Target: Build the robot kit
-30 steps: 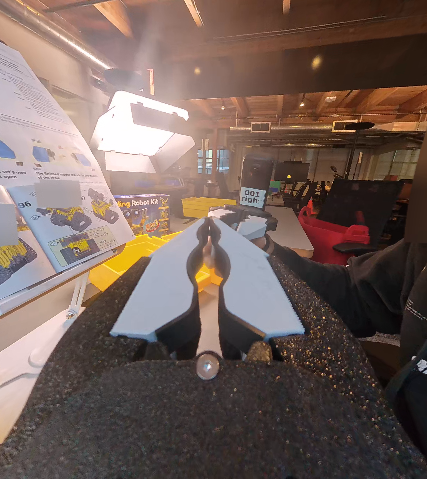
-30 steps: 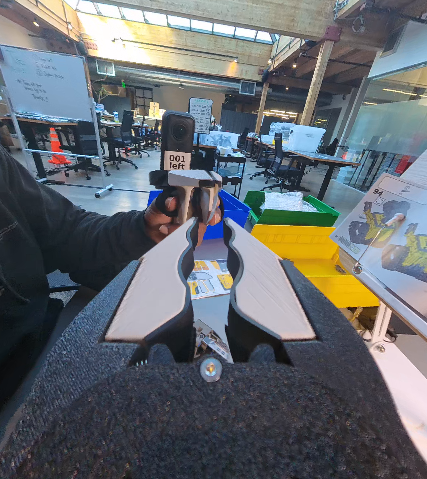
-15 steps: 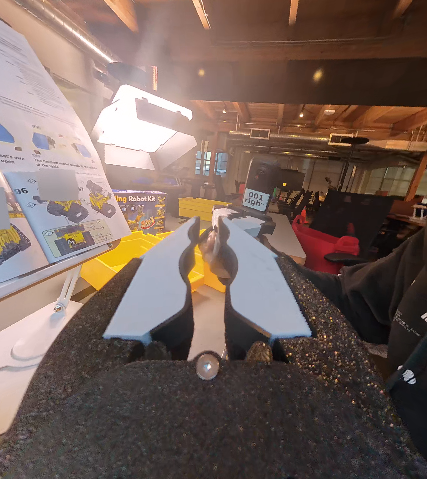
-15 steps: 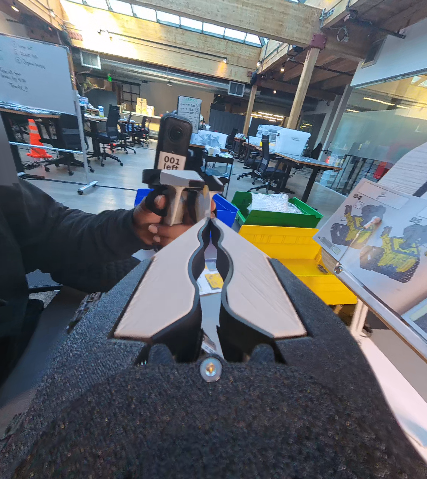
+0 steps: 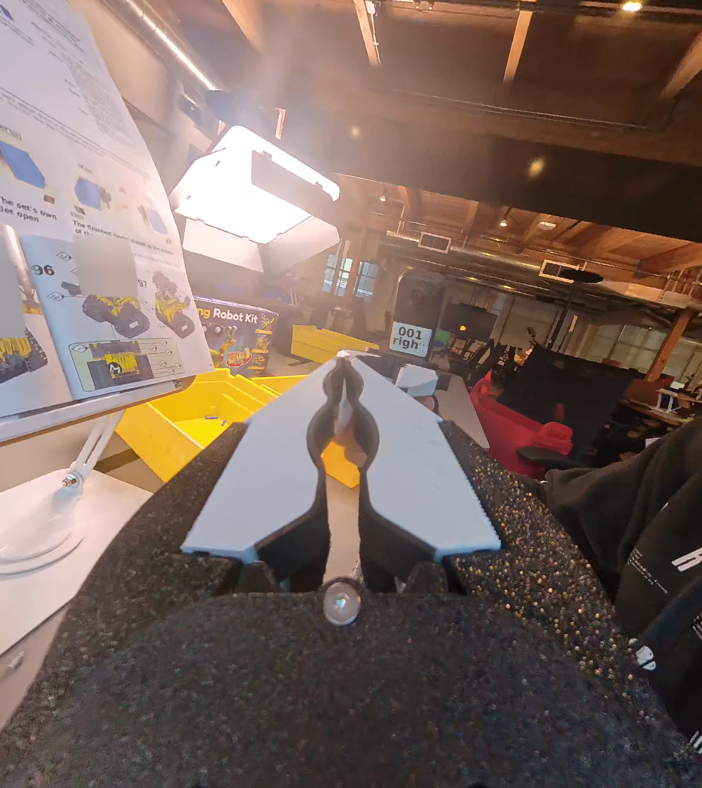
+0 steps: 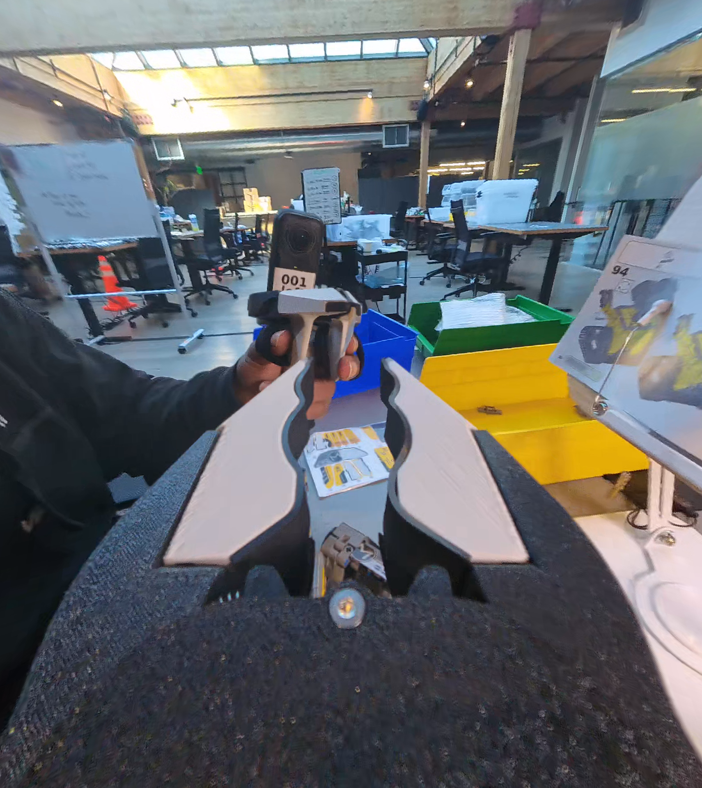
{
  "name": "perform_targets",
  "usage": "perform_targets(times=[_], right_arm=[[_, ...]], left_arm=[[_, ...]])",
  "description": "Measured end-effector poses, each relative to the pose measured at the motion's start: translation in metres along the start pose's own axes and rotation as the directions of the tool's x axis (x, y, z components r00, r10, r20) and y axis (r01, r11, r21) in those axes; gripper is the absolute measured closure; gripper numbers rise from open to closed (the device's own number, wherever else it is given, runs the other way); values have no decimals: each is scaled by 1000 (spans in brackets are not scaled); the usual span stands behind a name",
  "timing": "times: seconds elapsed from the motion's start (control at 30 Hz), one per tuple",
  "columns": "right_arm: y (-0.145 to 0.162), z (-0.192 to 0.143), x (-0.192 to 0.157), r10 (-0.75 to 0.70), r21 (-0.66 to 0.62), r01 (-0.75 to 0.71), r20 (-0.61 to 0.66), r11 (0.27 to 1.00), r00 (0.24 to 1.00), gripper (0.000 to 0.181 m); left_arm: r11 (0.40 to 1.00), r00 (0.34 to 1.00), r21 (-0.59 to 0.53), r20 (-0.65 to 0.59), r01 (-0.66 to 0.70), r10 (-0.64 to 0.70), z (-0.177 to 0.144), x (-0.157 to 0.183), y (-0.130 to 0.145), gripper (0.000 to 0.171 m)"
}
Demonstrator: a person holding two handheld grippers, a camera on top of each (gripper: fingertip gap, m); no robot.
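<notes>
Both grippers are held up in the air, facing each other. My left gripper (image 5: 343, 362) is shut, pads together with nothing between them. It also shows in the right wrist view (image 6: 319, 324), held in a hand in a dark sleeve. My right gripper (image 6: 346, 366) is open and empty, with its fingertips (image 6: 387, 371) apart. One of its grey fingers (image 5: 413, 379) shows just beyond my left fingertips. An open instruction booklet (image 5: 85, 298) stands on a white stand (image 5: 29, 533). It also shows in the right wrist view (image 6: 660, 341).
Yellow bins (image 5: 195, 422) (image 6: 511, 409) sit below the booklet, one holding a small dark part (image 6: 489, 410). A blue bin (image 6: 379, 341), a green bin (image 6: 490, 332), a red bin (image 5: 511, 422) and a kit box (image 5: 238, 337) stand around. A printed sheet (image 6: 349, 460) lies on the table. A bright light panel (image 5: 251, 200) hangs ahead. Less than 4 cm separates the two grippers' tips.
My left gripper opened a little half a second ago and has shut again on air. My right gripper shut on nothing half a second ago and has now opened wide.
</notes>
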State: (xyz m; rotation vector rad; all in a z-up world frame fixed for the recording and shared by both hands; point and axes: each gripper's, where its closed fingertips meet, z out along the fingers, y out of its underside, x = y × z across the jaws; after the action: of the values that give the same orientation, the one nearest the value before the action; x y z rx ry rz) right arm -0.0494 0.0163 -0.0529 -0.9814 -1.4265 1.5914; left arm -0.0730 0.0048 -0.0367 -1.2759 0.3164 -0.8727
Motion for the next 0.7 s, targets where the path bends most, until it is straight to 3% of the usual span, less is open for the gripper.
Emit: perform_targets(times=[0.43,0.6,0.7], right_arm=[[0,4,-8,-12,14,11,36,1000,999,181],[-1,4,-8,-47,14,46,27,999,999,181],[-2,2,-1,-108,0,108,-35,994,994,181]], left_arm=[[997,997,-18,-28,-75,74,4,13,2,171],[998,998,-23,-18,-65,65,4,11,2,171],[1000,1000,1,-18,12,-12,1,5,-1,155]])
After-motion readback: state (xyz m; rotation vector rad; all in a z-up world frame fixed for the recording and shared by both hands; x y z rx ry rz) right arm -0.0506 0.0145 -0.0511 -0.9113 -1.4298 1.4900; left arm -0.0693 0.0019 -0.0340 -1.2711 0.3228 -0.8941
